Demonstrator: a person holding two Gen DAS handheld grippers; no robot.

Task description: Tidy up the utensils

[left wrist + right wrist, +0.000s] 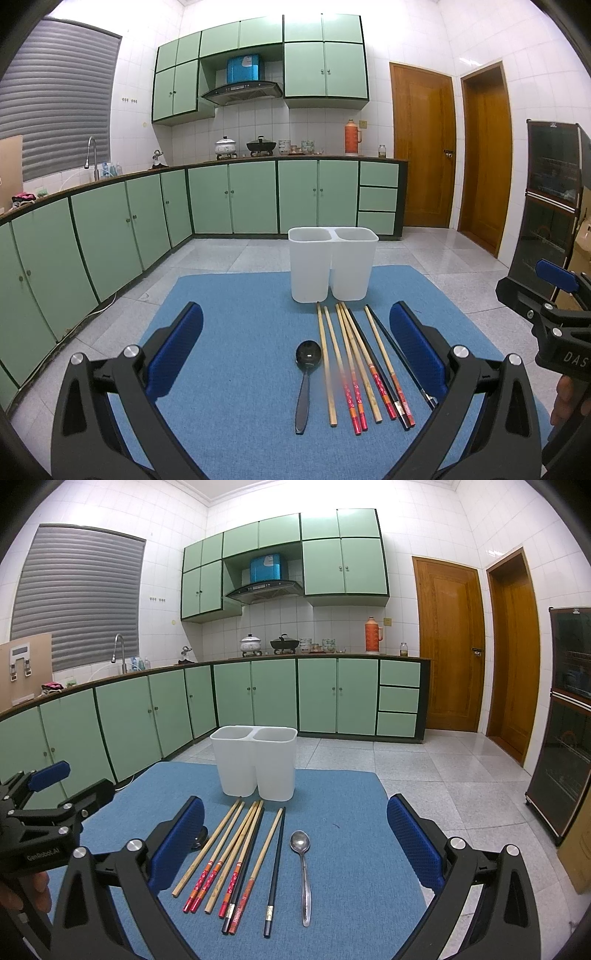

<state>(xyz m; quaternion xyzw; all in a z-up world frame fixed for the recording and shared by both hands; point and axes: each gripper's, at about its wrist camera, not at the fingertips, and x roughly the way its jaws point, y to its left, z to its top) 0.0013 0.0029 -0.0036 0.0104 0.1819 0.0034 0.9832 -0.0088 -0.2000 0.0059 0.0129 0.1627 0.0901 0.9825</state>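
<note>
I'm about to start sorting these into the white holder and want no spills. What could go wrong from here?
1. The chopsticks lie packed side by side, some crossing; closing on one may drag or scatter its neighbours.
2. The holder is tall, looks empty and stands near the mat's far edge; a nudge while dropping something in might tip it.
3. The metal spoon and black spoon lie flat, so fingers may slip off them.

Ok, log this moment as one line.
left gripper: open, empty | right gripper: open, empty | chopsticks, black spoon, metal spoon: on blue mat | white two-compartment holder: looks empty
</note>
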